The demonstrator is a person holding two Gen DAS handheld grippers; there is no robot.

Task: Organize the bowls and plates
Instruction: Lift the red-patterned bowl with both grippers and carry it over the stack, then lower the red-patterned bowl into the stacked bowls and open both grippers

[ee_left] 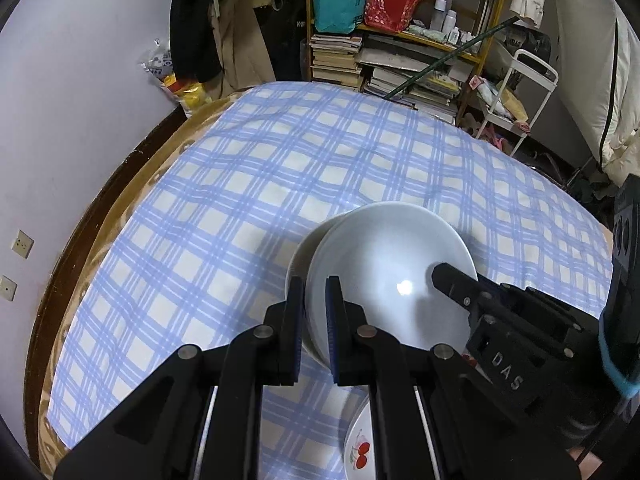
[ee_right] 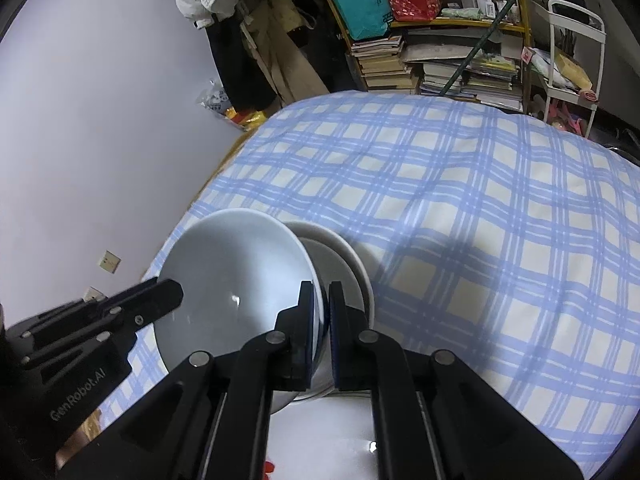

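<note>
At 6 o'clock in the left wrist view, the left gripper (ee_left: 315, 326) was clamped on the near rim of a tilted pale grey bowl (ee_left: 384, 268), its pads nearly together with the rim between them. The right gripper (ee_right: 321, 332) gripped the same bowl's opposite rim in like manner. A cherry-printed plate (ee_left: 358, 446) lay below, at 5 o'clock. Just behind the held bowl, a white bowl (ee_right: 348, 256) rested on the blue checked cloth (ee_left: 280, 168) covering the counter. Far off, at 12 o'clock, stood a yellow shelf (ee_left: 424, 40) stacked with books.
</note>
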